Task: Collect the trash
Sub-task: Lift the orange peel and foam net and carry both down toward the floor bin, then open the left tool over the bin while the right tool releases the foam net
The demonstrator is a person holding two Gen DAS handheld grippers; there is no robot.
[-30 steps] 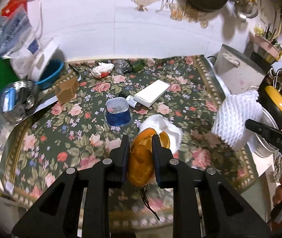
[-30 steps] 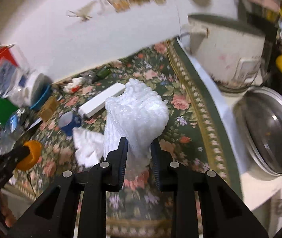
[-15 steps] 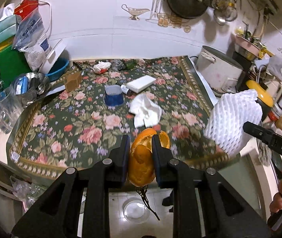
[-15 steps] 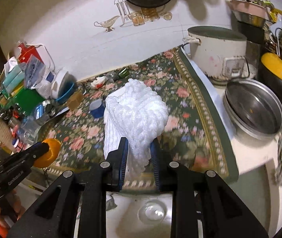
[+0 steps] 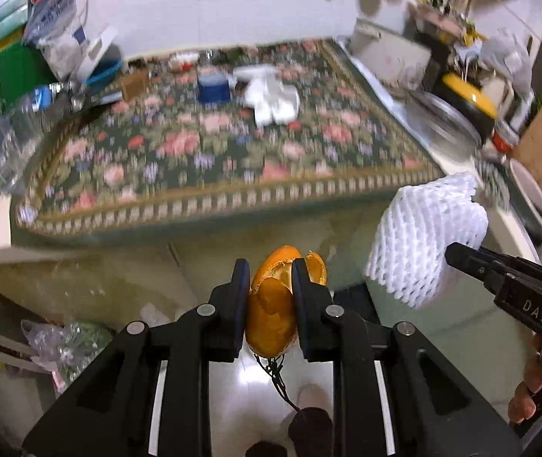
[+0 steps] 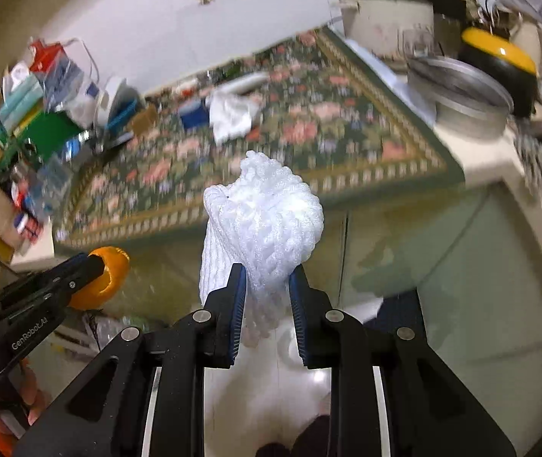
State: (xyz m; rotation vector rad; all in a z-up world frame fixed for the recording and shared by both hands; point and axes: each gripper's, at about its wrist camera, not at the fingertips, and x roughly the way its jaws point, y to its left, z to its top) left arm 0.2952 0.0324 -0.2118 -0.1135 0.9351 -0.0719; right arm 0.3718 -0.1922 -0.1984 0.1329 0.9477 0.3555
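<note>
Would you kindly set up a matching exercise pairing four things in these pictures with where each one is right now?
Things:
1. orange peel
2. white foam net
3. crumpled white tissue
4. blue container

Places:
A. lying on the floral cloth, right of the blue container
B. clamped in the left gripper
C. standing on the floral cloth, left of the tissue
D. clamped in the right gripper

Pairs: 1-B, 2-D, 3-A, 4-C
</note>
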